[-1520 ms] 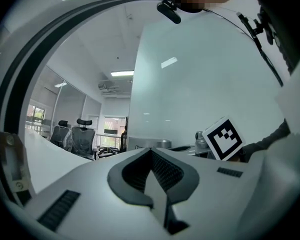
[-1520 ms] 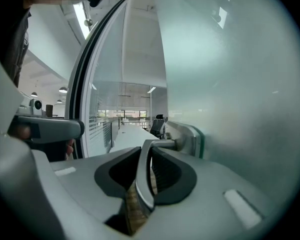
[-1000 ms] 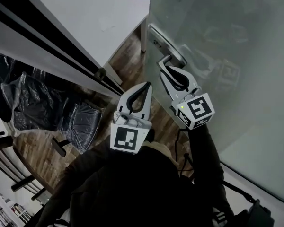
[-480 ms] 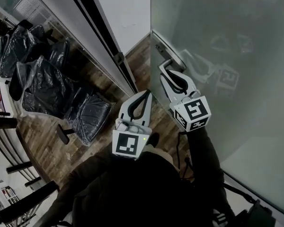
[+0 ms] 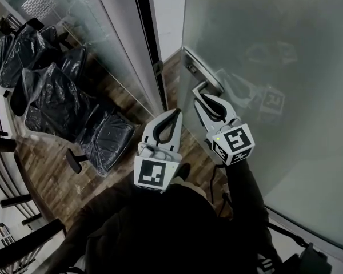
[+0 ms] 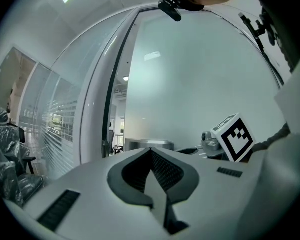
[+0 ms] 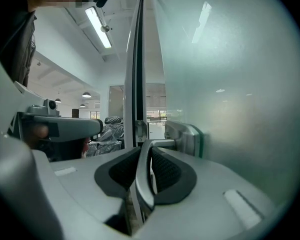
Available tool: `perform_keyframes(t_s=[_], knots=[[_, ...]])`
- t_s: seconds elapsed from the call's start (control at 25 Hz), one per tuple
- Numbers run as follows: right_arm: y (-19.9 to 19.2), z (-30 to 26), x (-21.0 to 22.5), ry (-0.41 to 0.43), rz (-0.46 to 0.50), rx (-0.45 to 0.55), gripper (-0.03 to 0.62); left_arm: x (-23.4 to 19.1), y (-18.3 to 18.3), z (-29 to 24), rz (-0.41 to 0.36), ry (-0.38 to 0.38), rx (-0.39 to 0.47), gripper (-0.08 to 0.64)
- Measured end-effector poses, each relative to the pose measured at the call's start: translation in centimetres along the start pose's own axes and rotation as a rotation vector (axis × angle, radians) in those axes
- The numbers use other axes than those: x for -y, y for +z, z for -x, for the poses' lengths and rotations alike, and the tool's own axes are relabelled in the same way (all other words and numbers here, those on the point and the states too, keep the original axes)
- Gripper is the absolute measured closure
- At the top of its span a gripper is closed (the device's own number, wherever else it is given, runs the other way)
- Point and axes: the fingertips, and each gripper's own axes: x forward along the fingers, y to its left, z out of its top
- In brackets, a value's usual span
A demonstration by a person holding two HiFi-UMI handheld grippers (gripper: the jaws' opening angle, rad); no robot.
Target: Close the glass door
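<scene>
Right tool (image 5: 202, 93) clamped on glass door handle (image 7: 142, 169); left tool (image 5: 175, 112) closed, empty; wood floor (image 5: 48, 150), wrapped chairs (image 5: 51, 99).

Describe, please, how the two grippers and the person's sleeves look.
Both the left gripper and right gripper have white bodies, curved jaws lined with black ribbed pads, and a white cube bearing black square markers. A small green light glows on the right one. The sleeves are dark.
</scene>
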Motion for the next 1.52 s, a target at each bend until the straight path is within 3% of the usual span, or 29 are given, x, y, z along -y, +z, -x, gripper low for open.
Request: perform_keyframes(t_s=[0.72, 1.52], knots=[[0.0, 1.0, -6.2, 0.071, 0.011, -0.006, 0.525, 0.1, 2.5, 3.1, -0.035, -0.003, 0.046, 0.563], [-0.3, 1.0, -8.0, 0.114, 0.005, -0.004, 0.528, 0.4, 3.2, 3.7, -0.055, 0.012, 0.059, 0.563]])
